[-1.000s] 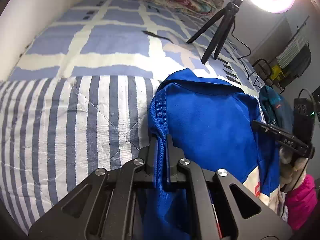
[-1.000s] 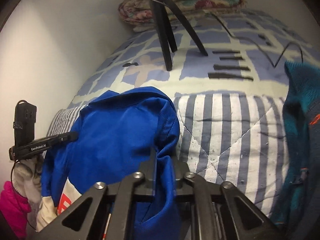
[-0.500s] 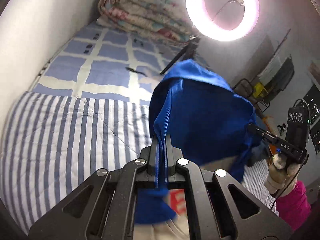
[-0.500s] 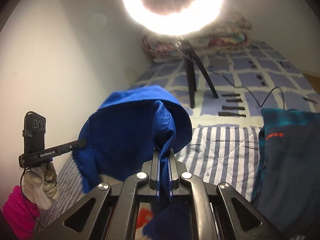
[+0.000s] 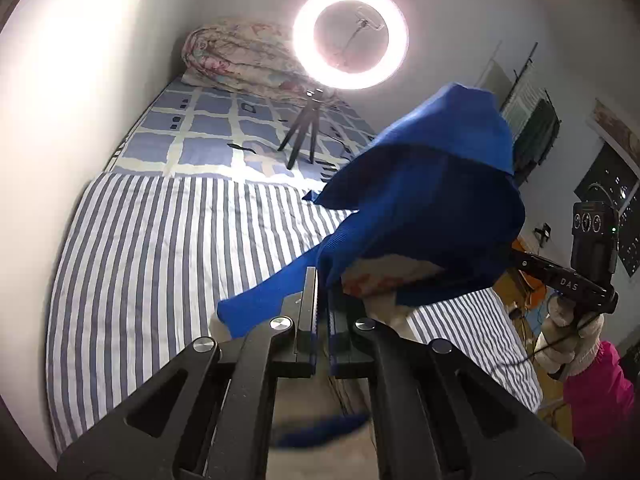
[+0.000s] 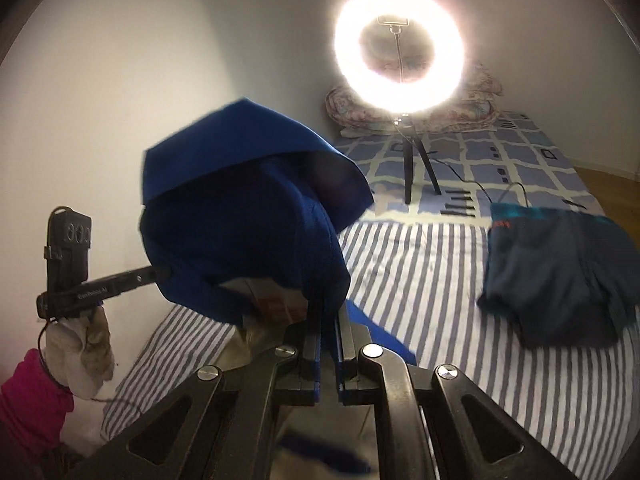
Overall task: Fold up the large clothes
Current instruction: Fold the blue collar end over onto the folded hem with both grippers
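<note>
A large blue garment (image 5: 424,200) with a cream and red panel hangs in the air above the striped bed (image 5: 160,248). My left gripper (image 5: 322,280) is shut on one blue edge of it. My right gripper (image 6: 328,308) is shut on another edge of the same garment (image 6: 248,216). The garment billows between the two grippers, with a loose blue flap trailing down toward the sheet. In the left wrist view the right gripper shows at the right, held by a gloved hand (image 5: 568,328). In the right wrist view the left gripper's body (image 6: 104,284) shows at the left.
A folded dark teal garment (image 6: 560,276) lies on the bed's right side. A ring light on a tripod (image 5: 308,128) stands mid-bed, with a cable trailing from it. A rolled floral quilt (image 5: 240,60) lies at the head. A white wall (image 5: 80,80) runs along the left.
Both grippers rose well above the bed, lifting the blue garment off the sheet. The garment swung up and now billows in the air, with the cream and red panel showing underneath.
</note>
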A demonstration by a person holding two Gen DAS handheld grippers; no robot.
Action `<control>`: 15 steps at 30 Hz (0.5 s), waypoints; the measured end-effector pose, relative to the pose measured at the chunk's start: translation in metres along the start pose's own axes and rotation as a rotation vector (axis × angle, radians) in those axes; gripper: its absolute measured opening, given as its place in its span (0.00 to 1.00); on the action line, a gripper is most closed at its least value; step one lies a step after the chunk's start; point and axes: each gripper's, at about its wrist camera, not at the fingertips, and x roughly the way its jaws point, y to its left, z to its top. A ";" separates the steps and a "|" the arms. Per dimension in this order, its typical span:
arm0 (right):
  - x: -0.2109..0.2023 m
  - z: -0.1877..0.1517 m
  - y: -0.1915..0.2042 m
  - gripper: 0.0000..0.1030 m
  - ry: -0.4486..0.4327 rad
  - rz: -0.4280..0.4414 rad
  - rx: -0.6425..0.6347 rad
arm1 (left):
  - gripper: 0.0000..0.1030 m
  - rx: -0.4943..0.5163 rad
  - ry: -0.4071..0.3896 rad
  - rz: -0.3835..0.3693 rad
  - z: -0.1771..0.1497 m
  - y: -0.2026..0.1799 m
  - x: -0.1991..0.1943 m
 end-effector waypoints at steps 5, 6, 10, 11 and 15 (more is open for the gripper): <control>-0.027 -0.047 0.016 0.02 0.028 -0.019 0.005 | 0.01 -0.002 0.021 -0.002 -0.049 -0.017 -0.027; -0.032 -0.055 0.020 0.02 0.034 -0.022 0.002 | 0.01 -0.008 0.027 -0.003 -0.060 -0.017 -0.031; -0.050 -0.097 0.033 0.02 0.056 -0.039 -0.009 | 0.01 -0.021 0.062 -0.002 -0.103 -0.020 -0.042; -0.053 -0.110 0.036 0.02 0.066 -0.044 -0.009 | 0.01 -0.024 0.074 0.003 -0.114 -0.019 -0.043; -0.056 -0.154 0.046 0.02 0.118 -0.070 -0.032 | 0.01 -0.029 0.114 0.024 -0.149 -0.015 -0.044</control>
